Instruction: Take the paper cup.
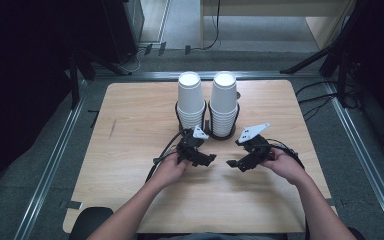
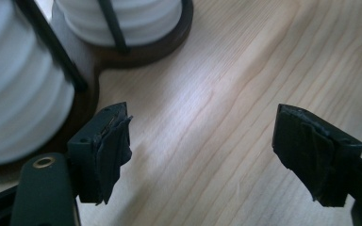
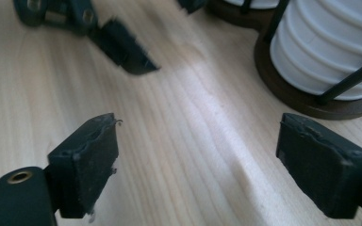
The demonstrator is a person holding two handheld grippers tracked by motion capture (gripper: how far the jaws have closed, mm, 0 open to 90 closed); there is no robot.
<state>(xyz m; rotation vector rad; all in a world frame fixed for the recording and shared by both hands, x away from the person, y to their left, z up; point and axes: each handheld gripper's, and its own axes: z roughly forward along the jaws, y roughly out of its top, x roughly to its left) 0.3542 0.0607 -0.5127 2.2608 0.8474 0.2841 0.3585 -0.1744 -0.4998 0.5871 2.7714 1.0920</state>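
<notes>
1. Cups are seen in two white stacks, a left cup stack (image 1: 190, 100) and a right cup stack (image 1: 224, 102), both standing upright in a dark two-ring holder (image 1: 207, 134) toward the far middle of the table (image 1: 130, 150).
2. No brand, label or writing can be read on the cups, the holder or the grippers; the cup walls are shown plain white.
3. The left gripper (image 1: 207, 160) is held low over the table just in front of the holder, its fingers (image 2: 106, 150) set wide apart with only bare wood between them.
4. The right gripper (image 1: 234, 164) is held beside it, tips turned toward the left one, and its fingers (image 3: 87, 162) are likewise spread wide with nothing gripped.
5. In the left gripper view the holder's base and ribbed cup rims are seen at the upper left; in the right gripper view they are seen at the upper right.
6. Neither stack is touched by a gripper.
</notes>
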